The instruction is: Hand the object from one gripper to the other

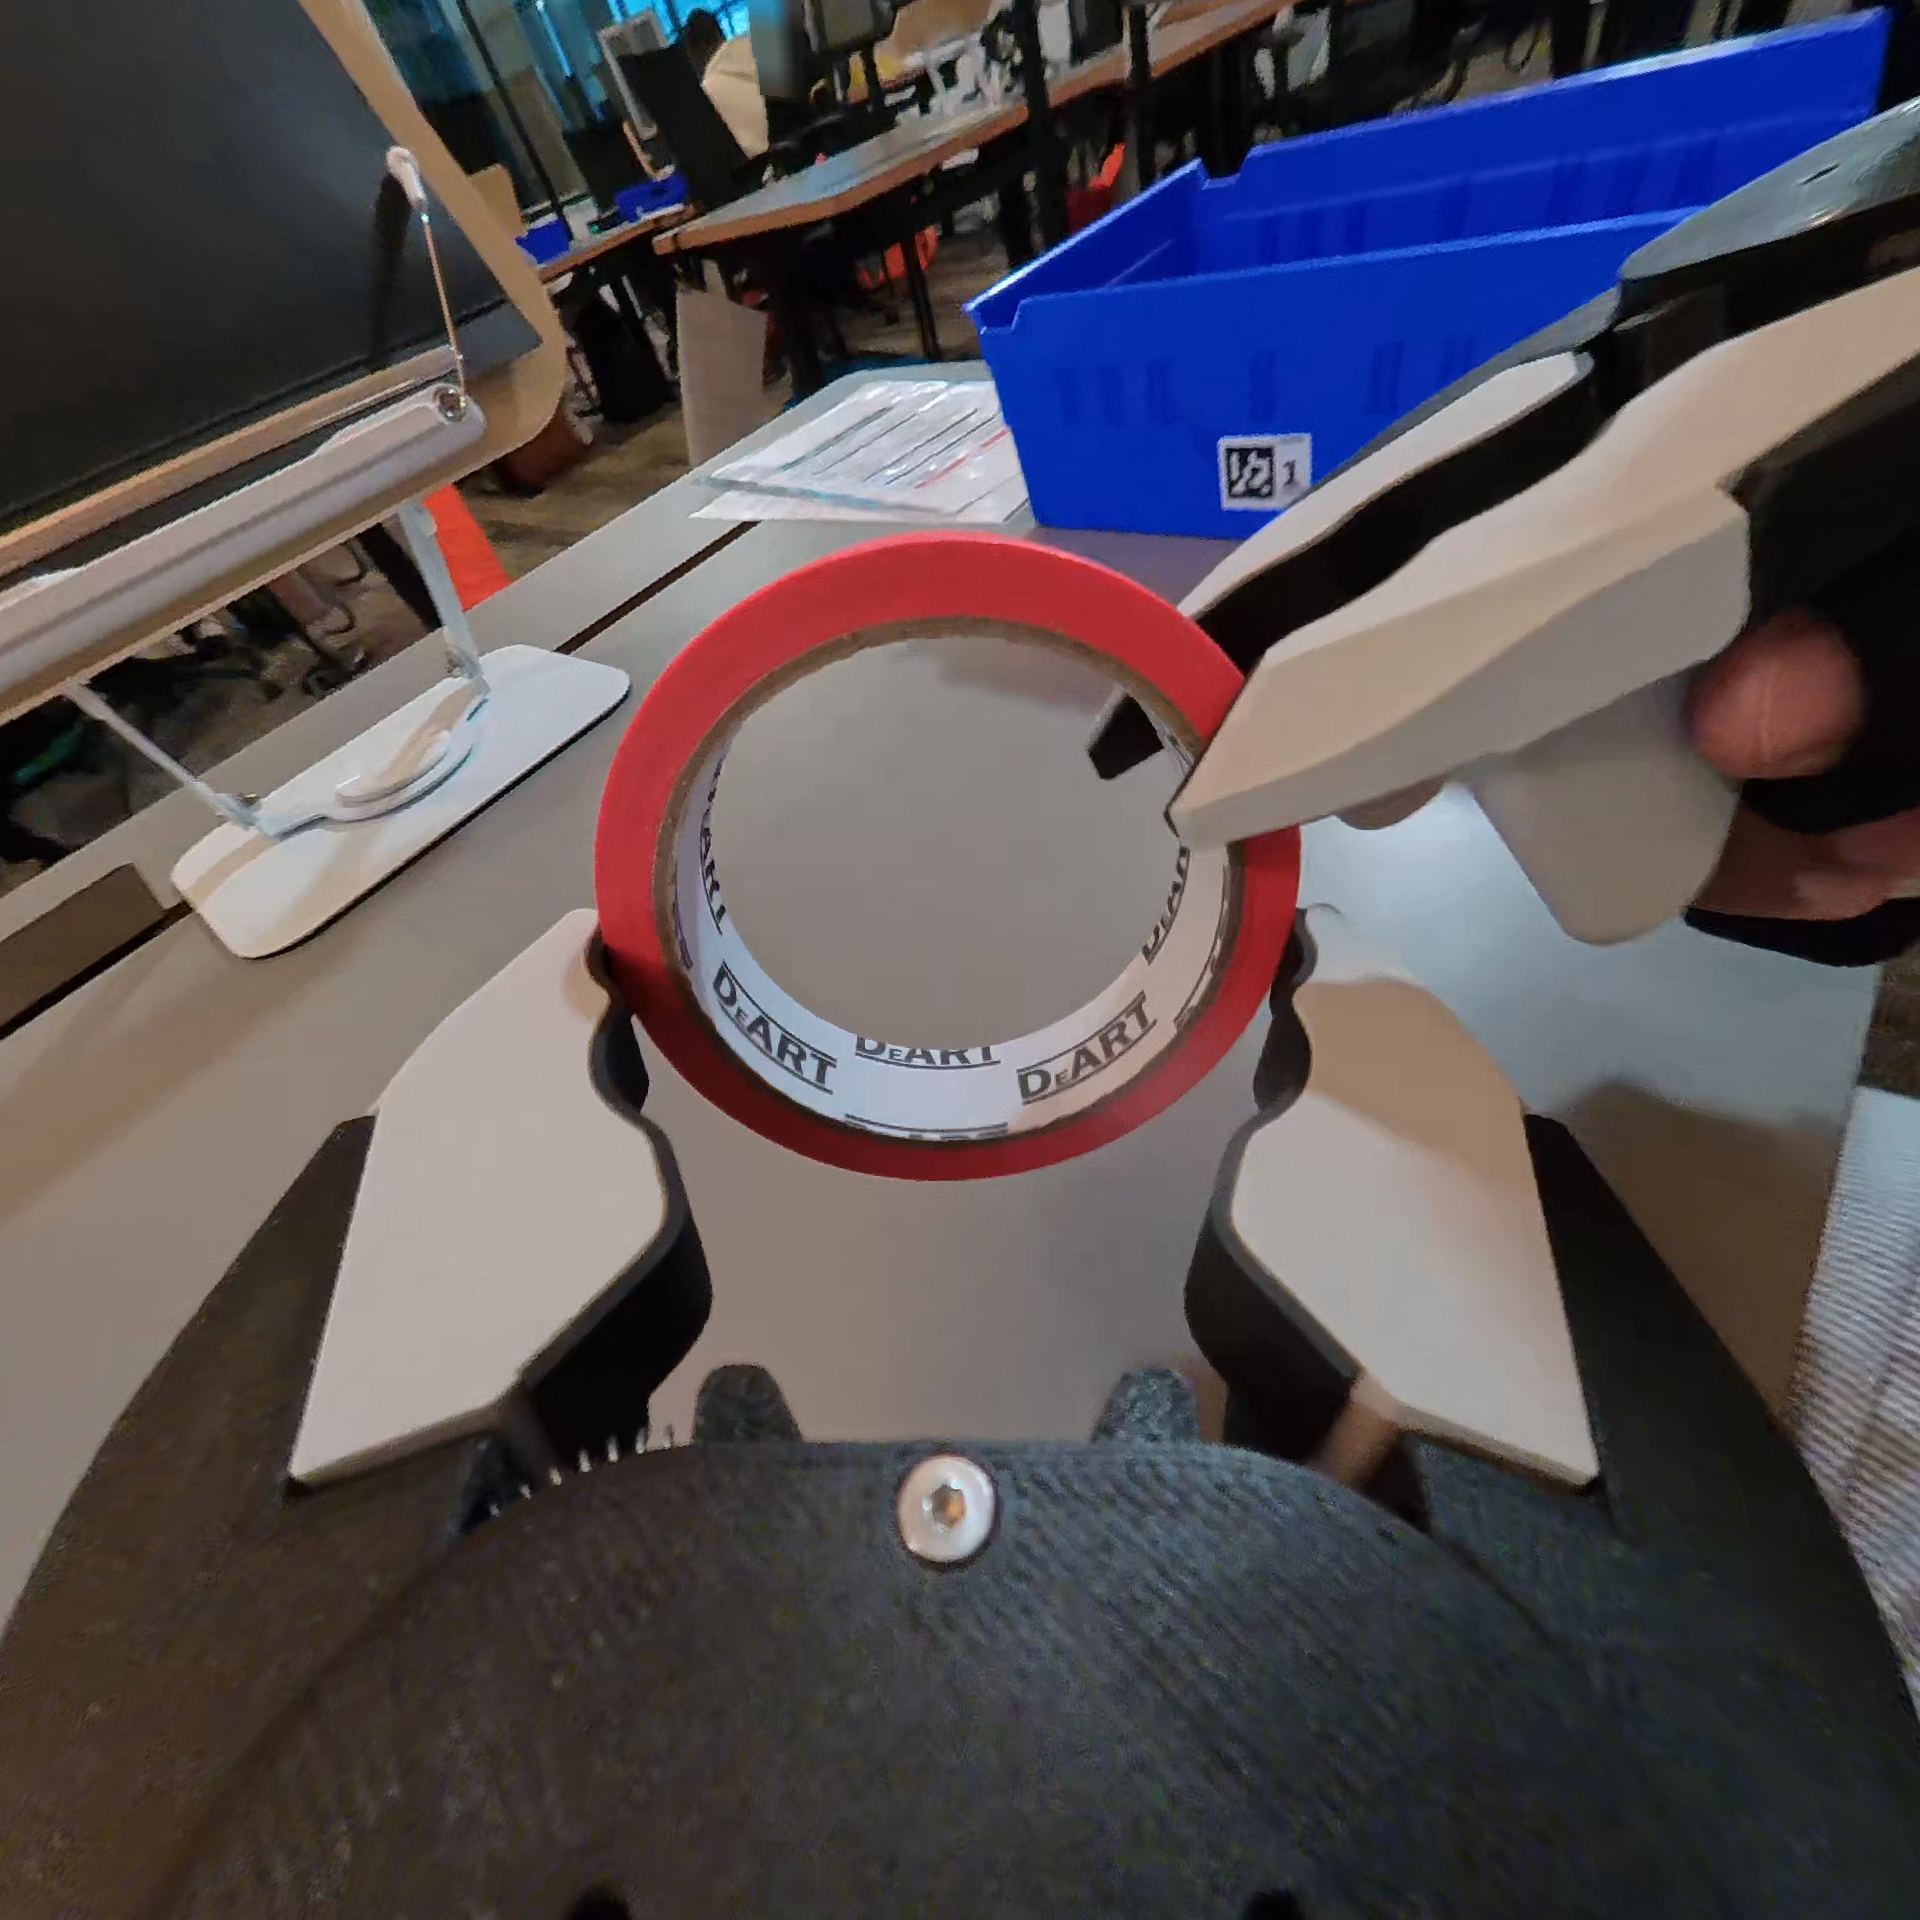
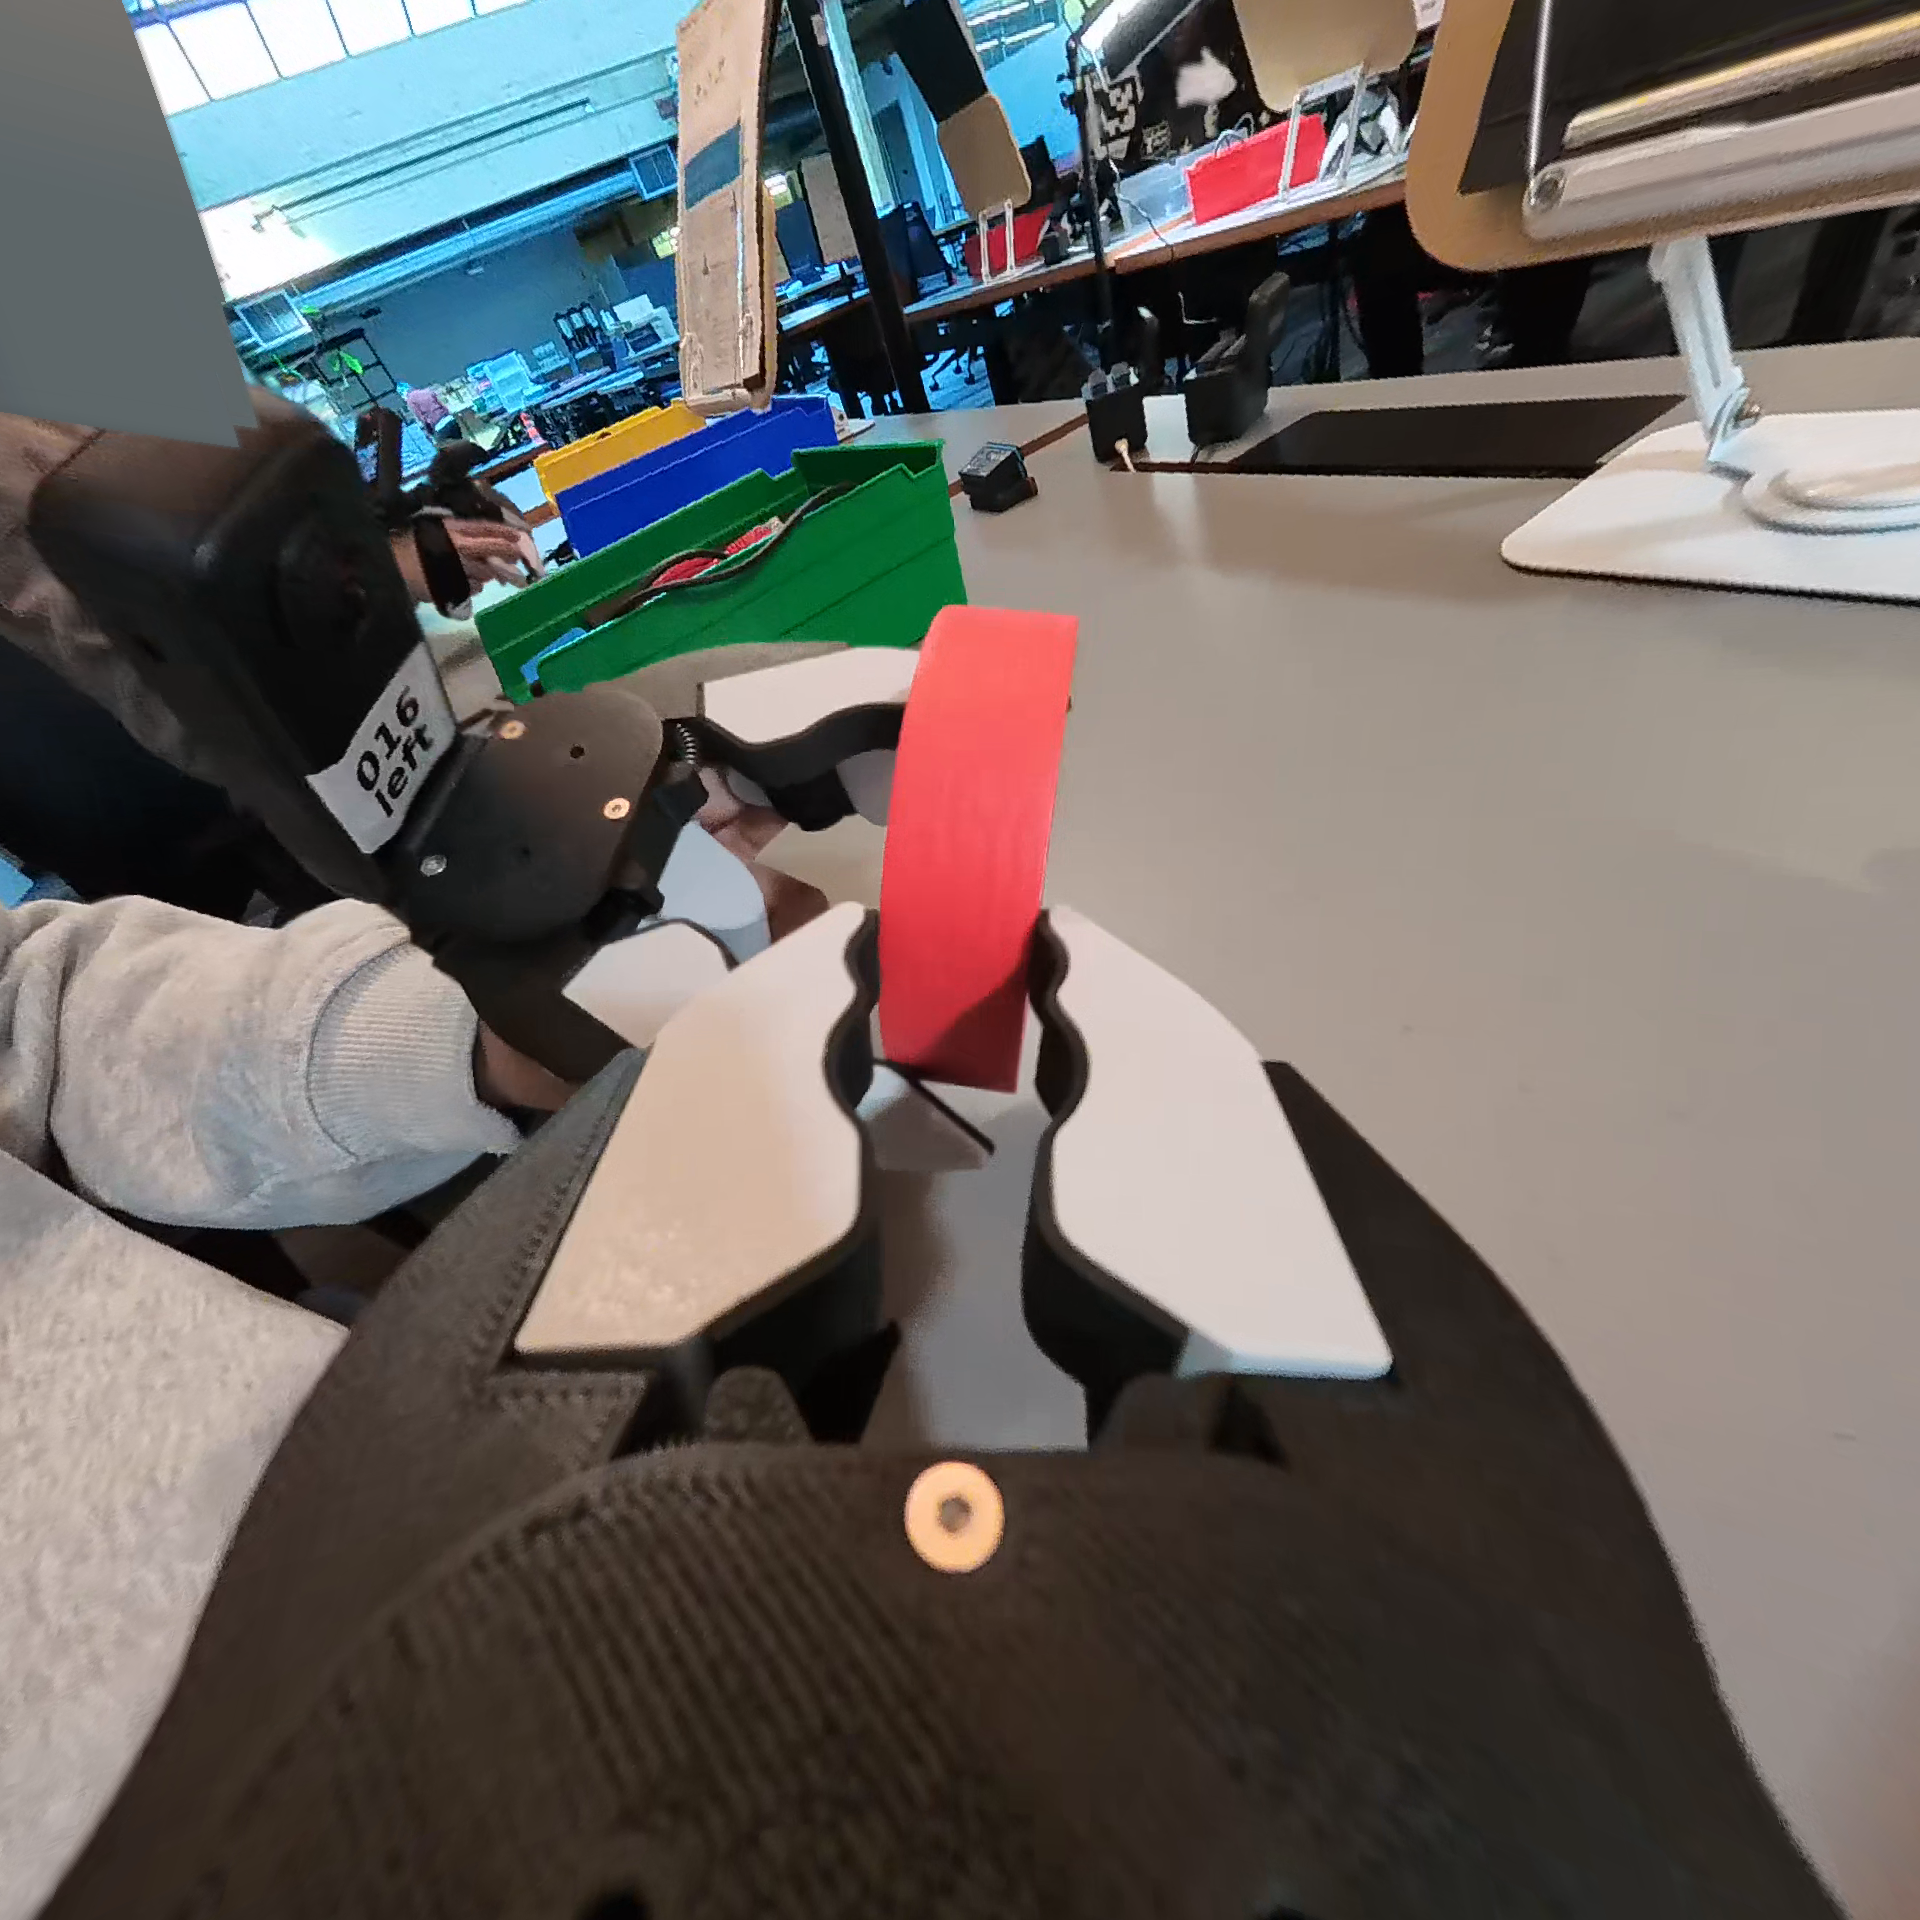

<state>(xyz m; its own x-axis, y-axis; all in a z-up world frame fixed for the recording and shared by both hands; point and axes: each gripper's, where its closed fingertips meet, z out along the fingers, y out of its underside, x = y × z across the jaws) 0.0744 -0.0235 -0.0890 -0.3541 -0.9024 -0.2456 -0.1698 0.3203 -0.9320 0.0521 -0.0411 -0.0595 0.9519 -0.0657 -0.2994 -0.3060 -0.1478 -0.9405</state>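
A red tape roll [image 1: 935, 566] with a white printed inner core stands upright above the grey table [image 1: 208, 1091]. My left gripper [image 1: 948, 935] is shut on it, one fingertip on each side of its outer rim. My right gripper [image 1: 1153, 779] comes in from the right and straddles the roll's right wall, one finger inside the ring and one outside. In the right wrist view the roll [image 2: 977, 790] is edge-on between my right gripper's [image 2: 951, 966] fingers, which touch both flat faces. The left gripper [image 2: 821, 790] holds the roll from the left there.
A blue bin [image 1: 1351, 343] and papers [image 1: 883, 457] lie behind the roll. A monitor on a white stand [image 1: 395, 790] is at the left. In the right wrist view a green bin [image 2: 779, 592] with blue and yellow bins behind it stands far left, and small black chargers [image 2: 997, 473] farther back. My two grippers' fingertips are within a few centimetres of each other.
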